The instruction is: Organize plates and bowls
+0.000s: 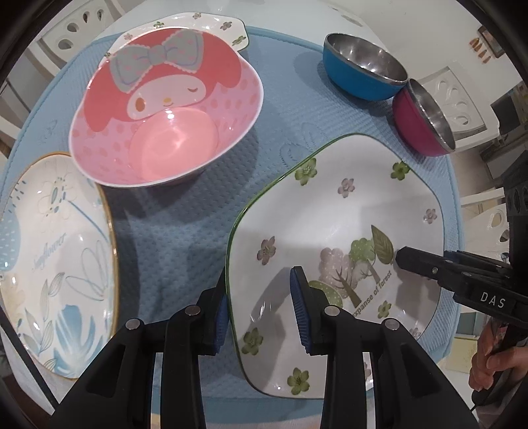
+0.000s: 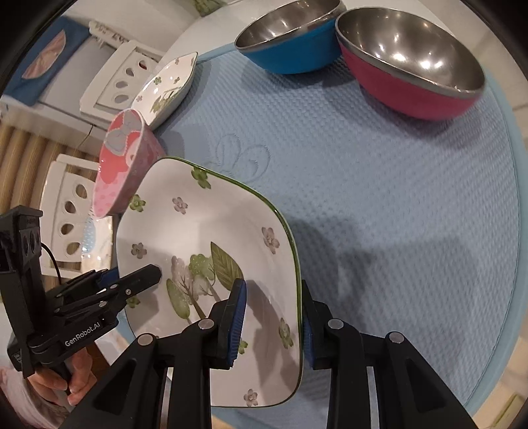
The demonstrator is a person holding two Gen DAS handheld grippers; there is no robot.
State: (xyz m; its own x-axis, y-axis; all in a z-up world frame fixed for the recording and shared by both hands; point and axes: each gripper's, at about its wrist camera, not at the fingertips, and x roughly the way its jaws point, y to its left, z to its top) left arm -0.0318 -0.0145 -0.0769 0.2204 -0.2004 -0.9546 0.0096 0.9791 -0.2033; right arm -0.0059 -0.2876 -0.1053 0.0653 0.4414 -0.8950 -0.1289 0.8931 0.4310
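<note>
Both grippers hold a square white plate (image 1: pixel 333 211) (image 2: pixel 204 231) with a green rim and a forest print. My left gripper (image 1: pixel 260 310) is shut on its left rim, one pad inside the plate and one outside. My right gripper (image 2: pixel 272 330) is shut on the opposite rim in the same way. The plate hangs tilted just above the blue mat (image 1: pixel 184 214) and casts a shadow on it. A pink cartoon bowl (image 1: pixel 165 109) (image 2: pixel 122 165) stands behind the plate. A round white plate (image 1: pixel 56 264) with blue flowers lies at the left.
A blue steel bowl (image 1: pixel 359 69) (image 2: pixel 290 43) and a magenta steel bowl (image 1: pixel 425 122) (image 2: pixel 412 69) touch at the mat's far right. A smaller floral dish (image 1: pixel 211 23) (image 2: pixel 168 85) sits behind the pink bowl. White chairs (image 2: pixel 118 79) ring the table. A hand (image 1: pixel 491 366) grips the right tool.
</note>
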